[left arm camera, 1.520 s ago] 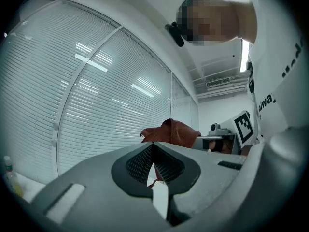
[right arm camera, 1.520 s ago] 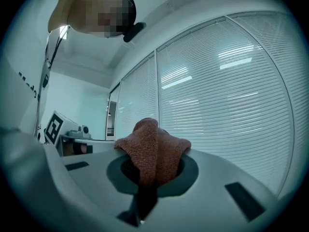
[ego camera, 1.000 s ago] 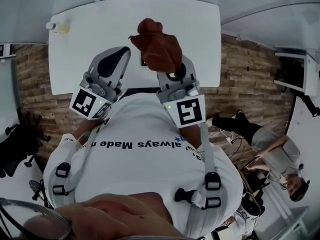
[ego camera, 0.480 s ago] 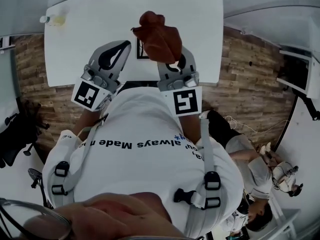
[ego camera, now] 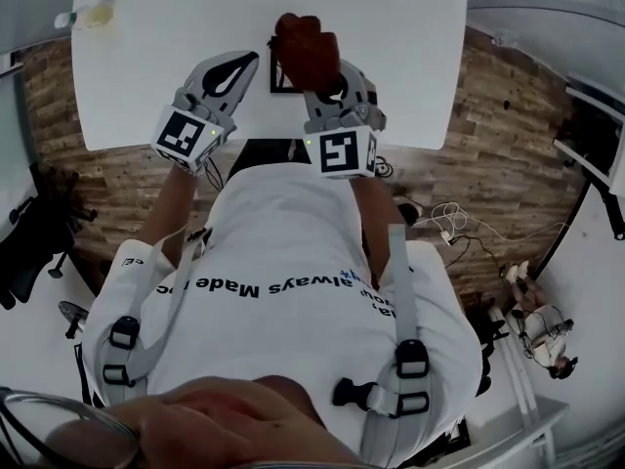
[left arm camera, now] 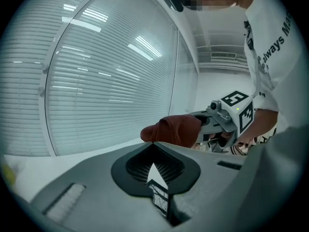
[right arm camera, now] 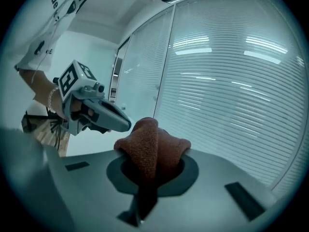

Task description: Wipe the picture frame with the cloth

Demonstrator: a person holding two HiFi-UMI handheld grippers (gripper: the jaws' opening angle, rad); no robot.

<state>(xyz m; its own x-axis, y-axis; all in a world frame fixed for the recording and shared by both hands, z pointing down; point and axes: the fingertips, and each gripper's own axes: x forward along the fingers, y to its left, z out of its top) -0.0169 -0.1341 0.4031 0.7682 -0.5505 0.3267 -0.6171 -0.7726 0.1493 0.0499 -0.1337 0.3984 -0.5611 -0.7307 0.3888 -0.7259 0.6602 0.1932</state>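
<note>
A small dark picture frame (ego camera: pixel 277 78) lies on the white table (ego camera: pixel 391 57), near its front edge. The rust-brown cloth (ego camera: pixel 306 49) covers most of the frame. My right gripper (ego camera: pixel 314 74) is shut on that cloth, which bunches up over its tips (right arm camera: pixel 150 149) and hangs above the frame. My left gripper (ego camera: pixel 246 62) hovers just left of the frame, its jaws shut with nothing between them. In the left gripper view the cloth (left arm camera: pixel 171 129) shows straight ahead of the closed tips.
A small yellowish object (ego camera: pixel 96 15) sits at the table's far left corner. Wood flooring (ego camera: pixel 488 135) surrounds the table, with cables (ego camera: pixel 444 213) at the right and a black chair (ego camera: pixel 29 252) at the left. A person (ego camera: pixel 542 325) is at the lower right. Window blinds (right arm camera: pixel 231 81) fill the background.
Both grippers have moved forward over the table, the cloth now sitting above the frame. The person in the background has shifted further right.
</note>
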